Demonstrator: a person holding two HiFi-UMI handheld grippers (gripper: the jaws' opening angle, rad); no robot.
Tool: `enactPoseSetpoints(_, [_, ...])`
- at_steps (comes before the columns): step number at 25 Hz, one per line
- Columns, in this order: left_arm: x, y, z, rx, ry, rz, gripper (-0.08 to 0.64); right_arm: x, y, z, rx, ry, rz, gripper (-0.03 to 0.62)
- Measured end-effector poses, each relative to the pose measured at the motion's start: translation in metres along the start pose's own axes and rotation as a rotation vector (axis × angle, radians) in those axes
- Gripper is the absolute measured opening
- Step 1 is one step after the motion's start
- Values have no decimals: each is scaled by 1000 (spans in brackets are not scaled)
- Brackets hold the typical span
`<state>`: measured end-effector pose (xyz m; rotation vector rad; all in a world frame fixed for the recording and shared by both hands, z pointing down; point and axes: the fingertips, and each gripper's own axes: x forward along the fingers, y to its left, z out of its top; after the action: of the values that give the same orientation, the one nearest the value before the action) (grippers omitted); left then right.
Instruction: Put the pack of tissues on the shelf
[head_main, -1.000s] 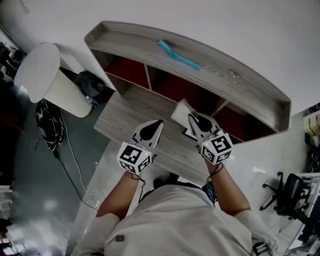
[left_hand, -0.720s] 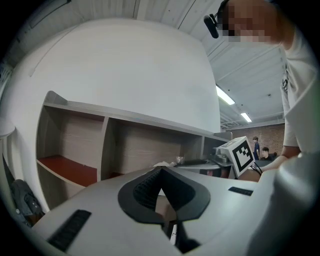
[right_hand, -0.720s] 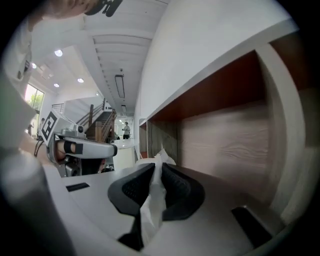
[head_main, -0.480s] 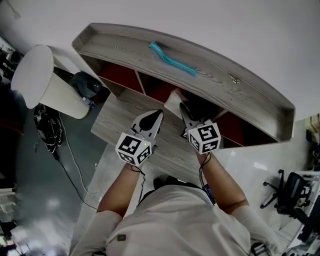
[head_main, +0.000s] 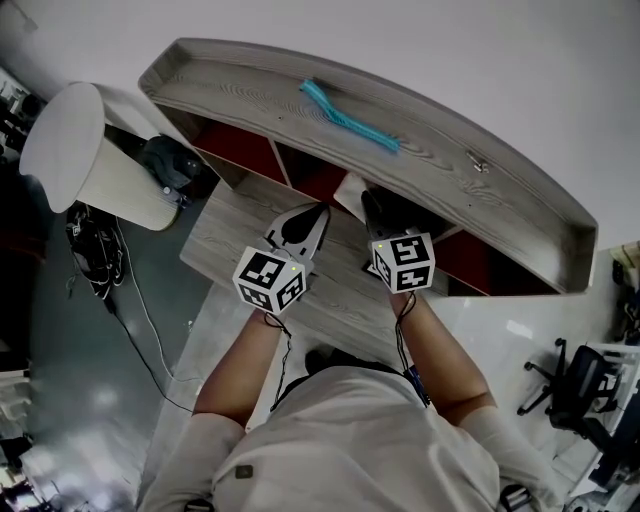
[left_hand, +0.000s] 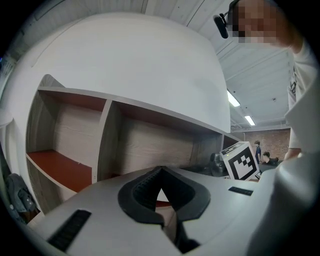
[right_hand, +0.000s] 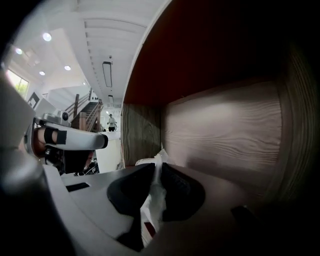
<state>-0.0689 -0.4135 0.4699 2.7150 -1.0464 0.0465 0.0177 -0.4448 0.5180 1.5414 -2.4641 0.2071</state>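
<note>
Pinching the pack of tissues (right_hand: 154, 197) between pads pressed nearly together, the right gripper (right_hand: 157, 170) reaches into the middle compartment of the shelf (head_main: 450, 160). In the right gripper view the pack is a thin white packet of crinkled, slightly glossy wrap. It stands on edge in the lower centre of the frame, with a pointed corner sticking up past the pad tips. Behind it are the compartment's wood-grain back wall, its dark red ceiling and a wooden divider at centre left. In the head view only a small white corner of the pack of tissues (head_main: 349, 192) shows at the centre of the frame. It sits just under the curved front edge of the shelf top, beside the dark fingers of the right gripper (head_main: 372, 205). The left gripper (head_main: 316, 214) hovers just left of it over the lower wooden board (head_main: 240, 225). In its own view the left gripper (left_hand: 161, 172) has its tips touching, with nothing between them. A turquoise object (head_main: 348, 117) lies on the shelf top in the upper centre. One second ago the pack was a plain white wedge out in front of the shelf, over the board. Since then the right gripper has moved up the frame and carried most of the pack under the shelf top, and the left gripper has edged upward too.
</note>
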Motion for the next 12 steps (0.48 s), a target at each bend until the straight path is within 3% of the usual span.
enactPoseSetpoints(12, [4, 5, -2, -4, 6, 4, 15, 11, -6, -8, 2, 25, -51, 66])
